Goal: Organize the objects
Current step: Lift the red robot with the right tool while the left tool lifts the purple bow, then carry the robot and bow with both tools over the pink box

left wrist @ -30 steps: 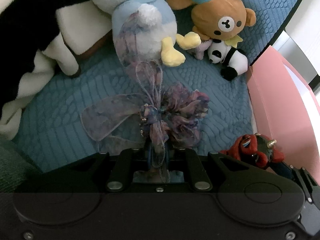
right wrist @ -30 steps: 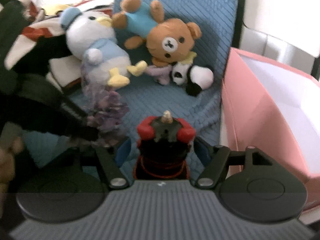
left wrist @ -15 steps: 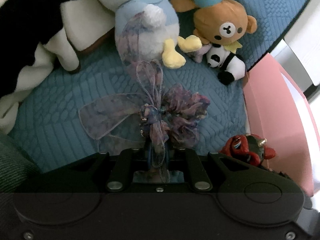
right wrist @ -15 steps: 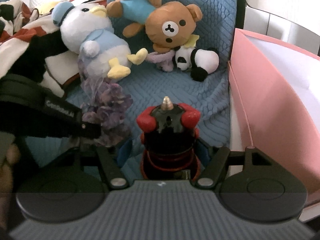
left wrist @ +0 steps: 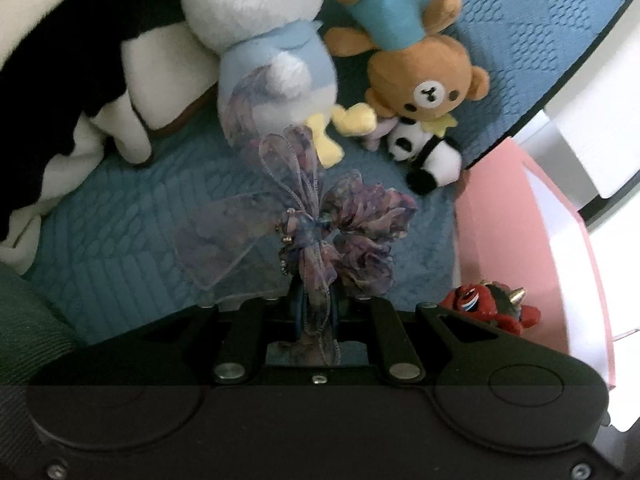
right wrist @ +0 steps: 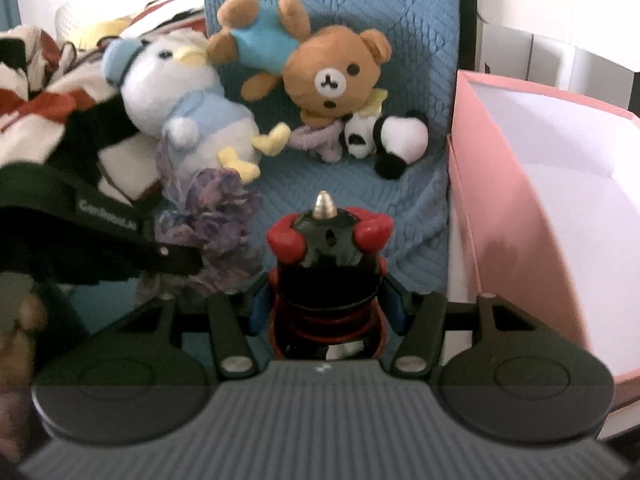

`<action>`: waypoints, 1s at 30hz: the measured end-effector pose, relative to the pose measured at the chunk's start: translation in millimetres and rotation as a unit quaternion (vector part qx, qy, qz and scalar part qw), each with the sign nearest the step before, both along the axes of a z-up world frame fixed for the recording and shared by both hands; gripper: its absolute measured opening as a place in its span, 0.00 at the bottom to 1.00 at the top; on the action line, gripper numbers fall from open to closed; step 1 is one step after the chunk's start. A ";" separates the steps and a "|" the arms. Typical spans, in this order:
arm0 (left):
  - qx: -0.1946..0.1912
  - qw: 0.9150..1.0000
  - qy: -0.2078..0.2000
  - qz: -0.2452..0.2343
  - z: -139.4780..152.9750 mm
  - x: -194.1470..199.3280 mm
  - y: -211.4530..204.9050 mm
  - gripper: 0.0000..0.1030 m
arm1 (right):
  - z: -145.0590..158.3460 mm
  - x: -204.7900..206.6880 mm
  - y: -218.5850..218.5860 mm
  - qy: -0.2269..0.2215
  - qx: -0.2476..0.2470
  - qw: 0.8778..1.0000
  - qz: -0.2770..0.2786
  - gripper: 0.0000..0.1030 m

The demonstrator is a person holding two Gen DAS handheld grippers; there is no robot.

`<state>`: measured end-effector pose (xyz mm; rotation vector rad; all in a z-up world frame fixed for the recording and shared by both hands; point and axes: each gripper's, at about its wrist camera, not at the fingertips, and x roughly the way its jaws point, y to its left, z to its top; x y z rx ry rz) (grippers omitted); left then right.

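Note:
My left gripper is shut on a sheer purple ribbon bow with a ruffled scrunchie, held just above the blue quilted cover. From the right wrist view the same bow hangs at the left gripper's black fingers. The right gripper has its blue pads against both sides of a red and black horned figure; its jaws are closing on it. That figure also shows beside the pink box in the left wrist view.
An open pink box with a white inside stands right of the cover. At the back lie a white and blue duck plush, a brown bear and a small panda. A patterned blanket is heaped at left.
Both grippers have risen a little with their loads, so the plush toys sit lower and nearer in the views. The right jaws have narrowed onto the horned figure.

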<state>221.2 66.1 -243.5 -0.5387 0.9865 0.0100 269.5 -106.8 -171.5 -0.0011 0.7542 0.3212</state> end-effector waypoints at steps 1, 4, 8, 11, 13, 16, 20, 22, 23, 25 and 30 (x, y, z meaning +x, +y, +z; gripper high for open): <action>-0.001 1.000 -0.002 -0.001 3.4 -0.3 -0.7 0.11 | 5.3 -0.1 -1.5 -0.002 0.004 1.000 0.002 0.57; -0.008 1.000 -0.003 0.001 14.3 -2.1 -1.2 0.11 | 22.5 1.5 -6.7 -0.004 0.009 1.000 0.000 0.57; -0.013 1.000 0.001 -0.003 28.0 -2.5 -1.2 0.11 | 42.9 6.2 -14.4 0.005 0.016 1.000 -0.004 0.57; -0.013 1.000 0.001 -0.010 41.1 -1.6 -3.0 0.11 | 58.1 7.3 -18.2 -0.002 0.015 1.000 0.001 0.57; -0.015 1.000 0.000 -0.014 49.0 -0.6 -4.0 0.11 | 66.6 8.4 -19.8 -0.005 0.016 1.000 0.003 0.57; -0.013 1.000 -0.007 -0.027 64.5 2.1 -7.0 0.11 | 81.1 10.2 -21.0 -0.011 0.015 1.000 0.003 0.57; -0.011 0.999 -0.017 -0.037 86.8 8.5 -10.6 0.11 | 101.4 12.9 -22.8 -0.023 0.020 1.000 0.009 0.57; -0.010 0.999 -0.025 -0.041 97.3 10.1 -13.3 0.11 | 112.6 14.5 -24.2 -0.028 0.024 0.999 0.011 0.57; -0.008 0.999 -0.029 -0.046 103.3 11.6 -15.7 0.11 | 117.1 15.3 -24.4 -0.030 0.026 0.999 0.013 0.57; -0.004 0.998 -0.035 -0.048 113.7 14.6 -19.0 0.11 | 127.2 17.5 -25.8 -0.035 0.031 0.999 0.015 0.57; 0.001 0.998 -0.045 -0.051 135.1 22.6 -26.5 0.11 | 146.4 23.7 -28.4 -0.042 0.033 0.998 0.023 0.57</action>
